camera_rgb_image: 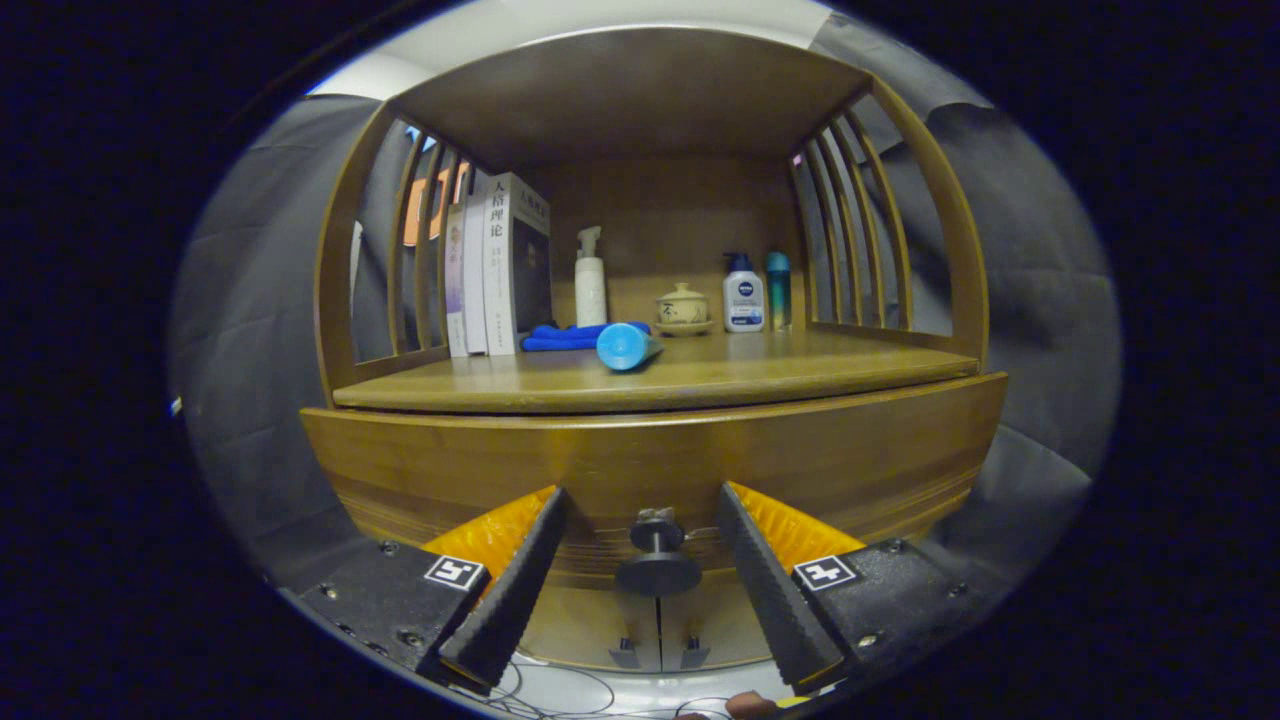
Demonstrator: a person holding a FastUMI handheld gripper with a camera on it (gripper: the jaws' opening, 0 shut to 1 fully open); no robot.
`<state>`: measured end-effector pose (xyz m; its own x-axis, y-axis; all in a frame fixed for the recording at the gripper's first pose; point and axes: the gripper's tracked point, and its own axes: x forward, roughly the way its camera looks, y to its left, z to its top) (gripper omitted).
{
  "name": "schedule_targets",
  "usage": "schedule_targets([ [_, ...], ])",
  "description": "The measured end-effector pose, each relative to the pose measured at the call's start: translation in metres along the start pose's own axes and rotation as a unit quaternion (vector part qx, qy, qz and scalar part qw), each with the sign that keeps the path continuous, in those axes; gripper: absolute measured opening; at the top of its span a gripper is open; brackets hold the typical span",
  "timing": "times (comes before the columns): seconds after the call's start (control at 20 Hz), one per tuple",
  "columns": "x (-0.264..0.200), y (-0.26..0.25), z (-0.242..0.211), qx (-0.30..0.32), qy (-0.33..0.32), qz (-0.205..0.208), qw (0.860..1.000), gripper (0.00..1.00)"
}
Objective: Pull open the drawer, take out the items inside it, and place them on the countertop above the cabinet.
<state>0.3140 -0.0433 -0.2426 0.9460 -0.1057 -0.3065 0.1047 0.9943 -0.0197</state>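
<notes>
Wooden cabinet (650, 470), drawer shut, claw (642, 515) wide apart, straddling knob (657, 560) untouched

The gripper (640, 520) points straight ahead and sits level, its jaws spread wide apart. The left finger (510, 590) angles outward, its black ridged pad facing in, orange backing showing behind it. The right finger (775, 585) mirrors it on the other side, same dark ridged pad, same orange back. Neither fingertip touches anything. Each finger's black base block carries a small square marker, and both blocks sit even with each other.
</notes>
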Motion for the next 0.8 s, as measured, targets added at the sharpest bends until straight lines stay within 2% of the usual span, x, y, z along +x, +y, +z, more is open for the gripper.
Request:
schedule_targets([
  [0.35, 0.000, -0.002, -0.001, 0.001, 0.020, -0.011, 1.000, 0.98],
  [0.55, -0.006, 0.000, 0.001, 0.028, 0.044, 0.012, 0.999, 0.98],
  [0.8, -0.049, -0.017, 0.032, 0.026, 0.010, 0.010, 1.000, 0.98],
])
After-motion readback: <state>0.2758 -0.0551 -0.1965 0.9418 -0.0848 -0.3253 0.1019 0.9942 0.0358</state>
